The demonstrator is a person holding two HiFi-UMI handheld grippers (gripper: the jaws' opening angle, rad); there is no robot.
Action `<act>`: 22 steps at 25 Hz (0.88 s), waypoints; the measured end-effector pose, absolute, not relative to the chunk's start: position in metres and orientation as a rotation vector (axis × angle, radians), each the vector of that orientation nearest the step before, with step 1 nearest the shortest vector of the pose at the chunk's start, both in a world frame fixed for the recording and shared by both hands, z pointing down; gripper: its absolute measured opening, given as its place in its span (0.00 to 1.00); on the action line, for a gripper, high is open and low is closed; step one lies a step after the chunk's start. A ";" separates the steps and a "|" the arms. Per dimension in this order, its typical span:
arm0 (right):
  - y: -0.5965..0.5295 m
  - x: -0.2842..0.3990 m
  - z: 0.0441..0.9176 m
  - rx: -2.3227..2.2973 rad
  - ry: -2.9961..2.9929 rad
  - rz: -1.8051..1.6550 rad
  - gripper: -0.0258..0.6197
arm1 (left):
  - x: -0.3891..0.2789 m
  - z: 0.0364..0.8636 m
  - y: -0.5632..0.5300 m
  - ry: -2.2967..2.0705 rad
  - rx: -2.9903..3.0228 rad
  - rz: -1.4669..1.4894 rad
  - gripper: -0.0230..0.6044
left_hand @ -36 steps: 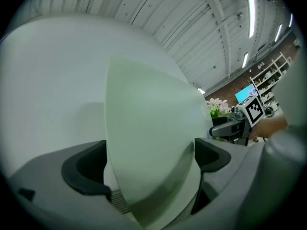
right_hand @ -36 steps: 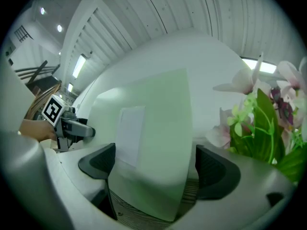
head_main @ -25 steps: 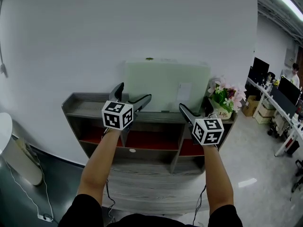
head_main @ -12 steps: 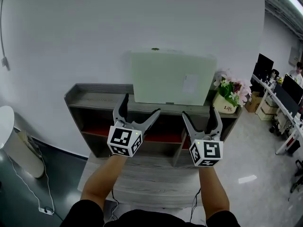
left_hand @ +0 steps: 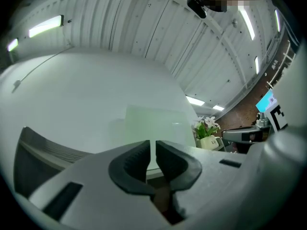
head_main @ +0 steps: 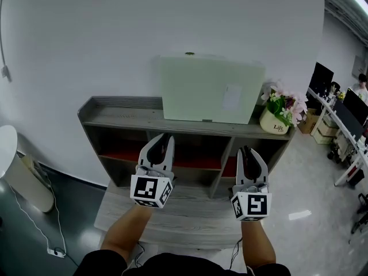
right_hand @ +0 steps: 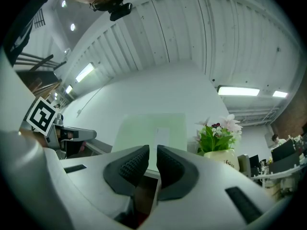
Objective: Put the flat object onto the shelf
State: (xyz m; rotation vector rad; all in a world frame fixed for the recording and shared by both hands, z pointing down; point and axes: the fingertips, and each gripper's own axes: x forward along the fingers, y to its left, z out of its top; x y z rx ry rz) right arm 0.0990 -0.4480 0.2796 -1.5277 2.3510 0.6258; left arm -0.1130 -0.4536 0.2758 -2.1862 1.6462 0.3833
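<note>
A flat pale green board [head_main: 210, 91] stands upright on the top of the grey shelf [head_main: 118, 117], leaning against the white wall. My left gripper [head_main: 163, 138] and right gripper [head_main: 248, 152] hang side by side in front of the shelf's open compartments, well below the board and apart from it. Both pairs of jaws are closing, down to a narrow slit, with nothing between them. The left gripper view looks past the left gripper [left_hand: 152, 147] at the board [left_hand: 153, 123]. In the right gripper view the right gripper [right_hand: 153, 152] points at the board [right_hand: 153, 128] too.
A white pot of flowers [head_main: 278, 115] stands on the shelf top right of the board. A grey wooden surface [head_main: 190, 214] lies below my arms. A white round object [head_main: 11, 177] and floor cables are at the left; desks with monitors [head_main: 345, 117] at the far right.
Both grippers have drawn back and down from the board, which stays on the shelf top. Their jaws, wide apart before, have closed to a narrow slit.
</note>
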 end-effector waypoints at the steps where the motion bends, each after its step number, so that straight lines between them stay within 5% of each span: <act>1: -0.445 0.099 0.282 -1.525 2.354 0.622 0.14 | -0.111 0.280 -0.451 1.657 -2.191 0.382 0.08; 22: -0.440 0.091 0.358 -1.572 2.468 0.487 0.08 | -0.116 0.364 -0.439 1.828 -2.234 0.275 0.05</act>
